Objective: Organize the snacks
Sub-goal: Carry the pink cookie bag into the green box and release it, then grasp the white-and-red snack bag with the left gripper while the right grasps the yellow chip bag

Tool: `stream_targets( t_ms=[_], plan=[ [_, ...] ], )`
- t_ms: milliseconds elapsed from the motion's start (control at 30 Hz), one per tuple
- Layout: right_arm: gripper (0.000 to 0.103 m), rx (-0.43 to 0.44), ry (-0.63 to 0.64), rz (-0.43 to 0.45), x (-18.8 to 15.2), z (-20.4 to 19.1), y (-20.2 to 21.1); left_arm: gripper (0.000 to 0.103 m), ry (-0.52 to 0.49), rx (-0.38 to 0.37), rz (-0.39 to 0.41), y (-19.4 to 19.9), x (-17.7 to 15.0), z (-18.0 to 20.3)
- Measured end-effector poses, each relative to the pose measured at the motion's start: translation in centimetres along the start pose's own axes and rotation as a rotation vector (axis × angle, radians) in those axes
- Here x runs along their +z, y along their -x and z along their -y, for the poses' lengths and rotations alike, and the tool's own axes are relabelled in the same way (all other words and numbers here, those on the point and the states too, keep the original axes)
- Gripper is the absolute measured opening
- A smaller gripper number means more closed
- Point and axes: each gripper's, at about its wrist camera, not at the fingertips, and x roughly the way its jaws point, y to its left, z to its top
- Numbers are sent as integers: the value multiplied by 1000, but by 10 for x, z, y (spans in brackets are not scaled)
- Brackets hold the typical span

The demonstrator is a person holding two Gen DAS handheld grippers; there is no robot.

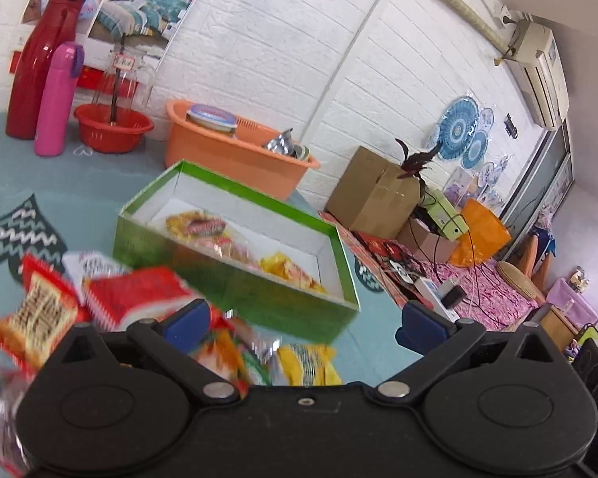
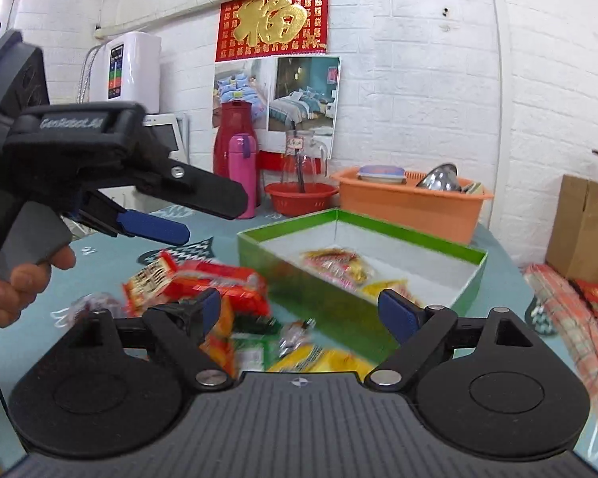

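Note:
A green open box (image 1: 235,275) (image 2: 339,298) with a white inside sits on the blue table and holds a few snack packets (image 1: 235,243) (image 2: 335,265). A loose pile of red, orange and yellow snack packets (image 1: 135,298) (image 2: 219,283) lies in front of it. My left gripper (image 1: 303,322) is open and empty above the pile, near the box's front wall. It also shows in the right wrist view (image 2: 167,219) at the left. My right gripper (image 2: 303,312) is open and empty above the pile.
An orange basin (image 1: 239,151) (image 2: 410,203) with dishes stands behind the box. A red basket (image 1: 113,127), a pink flask (image 1: 58,99) and a red thermos (image 1: 40,63) stand at the back left. A cardboard box (image 1: 370,195) is off the table at the right.

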Motion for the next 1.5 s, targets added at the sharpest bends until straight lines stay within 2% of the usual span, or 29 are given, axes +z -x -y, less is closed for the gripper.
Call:
stream_targets(
  t_ms=[200, 433, 567, 667, 700, 733, 800, 933, 1133, 1167, 1267, 1333, 1367, 1400, 1467, 1500],
  plan=[
    [103, 23, -69, -83, -34, -14, 14, 103, 46, 11, -44, 10, -48, -11],
    [103, -41, -123, -147, -59, -14, 21, 103, -99, 127, -69, -5, -68, -5],
    [103, -97, -156, -136, -61, -6, 28, 102, -109, 107, -105, -24, -71, -10],
    [103, -125, -179, -119, -57, 2, 31, 69, -95, 119, -141, -36, -75, -15],
    [103, -130, -182, -115, -54, 3, 29, 52, -98, 122, -157, -39, -78, -16],
    [103, -131, -181, -113, -51, 4, 26, 48, -96, 116, -172, -41, -79, -17],
    [103, -119, -173, -107, -44, 4, 16, 52, -76, 109, -168, -38, -82, -20],
    [103, -92, -142, -131, -32, -5, -19, 52, -56, 116, -169, -24, -85, -24],
    [103, -119, -93, -203, -33, -11, -60, 55, -30, 121, -172, -4, -89, -32],
    [80, -105, -103, -215, -36, -8, -60, 56, -24, 115, -174, -2, -89, -33],
    [72, -68, -134, -217, -46, 1, -41, 61, -5, 96, -180, -1, -90, -34],
    [69, -63, -139, -219, -51, 4, -25, 82, -1, 79, -187, -3, -92, -31],
    [69, -73, -139, -220, -53, 5, -17, 87, 1, 68, -185, -4, -93, -30],
    [71, -85, -143, -220, -54, 5, -10, 96, -1, 62, -183, -5, -94, -28],
    [76, -94, -164, -218, -56, 8, -1, 101, -7, 58, -184, -6, -95, -24],
    [85, -90, -169, -220, -55, 8, 1, 101, -10, 56, -186, -7, -94, -23]
  ],
)
